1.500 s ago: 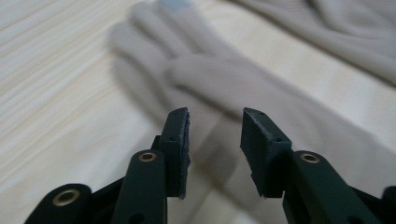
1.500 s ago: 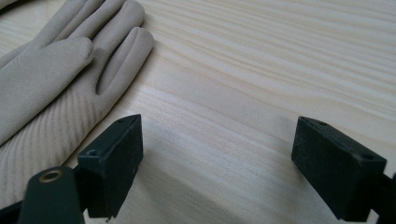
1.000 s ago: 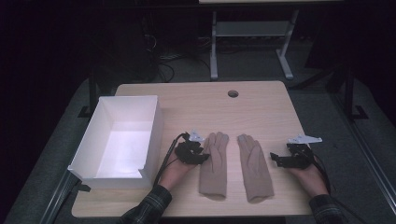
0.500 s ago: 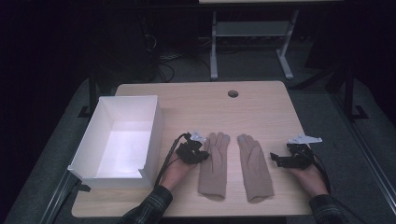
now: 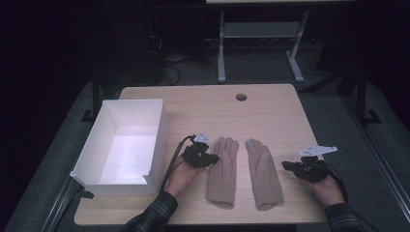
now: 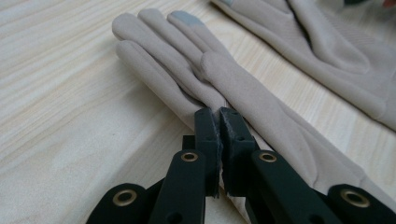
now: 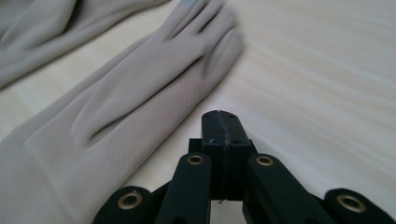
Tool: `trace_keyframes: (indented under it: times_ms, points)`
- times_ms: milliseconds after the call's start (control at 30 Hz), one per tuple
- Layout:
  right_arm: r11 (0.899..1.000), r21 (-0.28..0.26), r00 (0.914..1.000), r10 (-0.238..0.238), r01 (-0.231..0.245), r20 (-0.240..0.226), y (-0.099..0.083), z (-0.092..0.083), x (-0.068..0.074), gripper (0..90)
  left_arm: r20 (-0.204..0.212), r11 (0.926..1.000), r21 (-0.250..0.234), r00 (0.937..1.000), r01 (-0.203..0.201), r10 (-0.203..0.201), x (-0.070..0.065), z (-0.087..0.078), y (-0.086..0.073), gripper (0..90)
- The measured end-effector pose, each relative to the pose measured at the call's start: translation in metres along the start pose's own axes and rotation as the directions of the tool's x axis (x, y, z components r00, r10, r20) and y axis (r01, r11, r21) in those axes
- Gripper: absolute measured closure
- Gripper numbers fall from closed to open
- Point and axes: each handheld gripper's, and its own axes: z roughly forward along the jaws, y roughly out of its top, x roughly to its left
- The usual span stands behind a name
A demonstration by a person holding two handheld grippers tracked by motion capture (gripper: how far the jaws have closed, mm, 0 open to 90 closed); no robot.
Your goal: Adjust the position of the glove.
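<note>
**Pinching the gloves at their outer edges**

On the left of the wooden table point(image 5: 270, 116) stands a white box point(image 5: 159, 140), open-topped, with bare table between it and the left gripper point(image 5: 209, 158). That gripper's jaws have just been closing and now meet almost flush over the outer edge of the left glove point(image 5: 223, 169), near where the thumb lies folded along the palm. In the left gripper view the pads seem to nip a thin fold of the beige knit, though how much cloth is caught is hard to tell. A good grip here wants both layers, so any lift should begin slowly, watching whether the fabric follows.

The right glove point(image 5: 263, 171) lies flat just beside its partner, fingers pointing away from the person. The right gripper point(image 5: 288, 166) sits at its outer edge; its jaws have just been closing too, and in the right gripper view they stand pressed together on nothing, just off the cloth. Probably it should reopen, slide over the edge and close again.
</note>
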Motion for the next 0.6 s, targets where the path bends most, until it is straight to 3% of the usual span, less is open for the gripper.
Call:
trace_keyframes:
  times_ms: [233, 600]
  points:
    - [0.998, 0.036, 0.9948, -0.054, 0.057, -0.086, 0.003, 0.011, 0.012, 90.0, 0.039, 0.9997, -0.020, 0.9992, 0.010, -0.009, 0.000, -0.006, 0.003, 86.5]
    - [0.996, 0.054, 0.9872, -0.060, 0.068, -0.148, 0.007, 0.019, 0.021, 90.0, 0.072, 0.9987, -0.048, 0.9973, 0.016, -0.012, -0.002, -0.007, 0.010, 86.5]
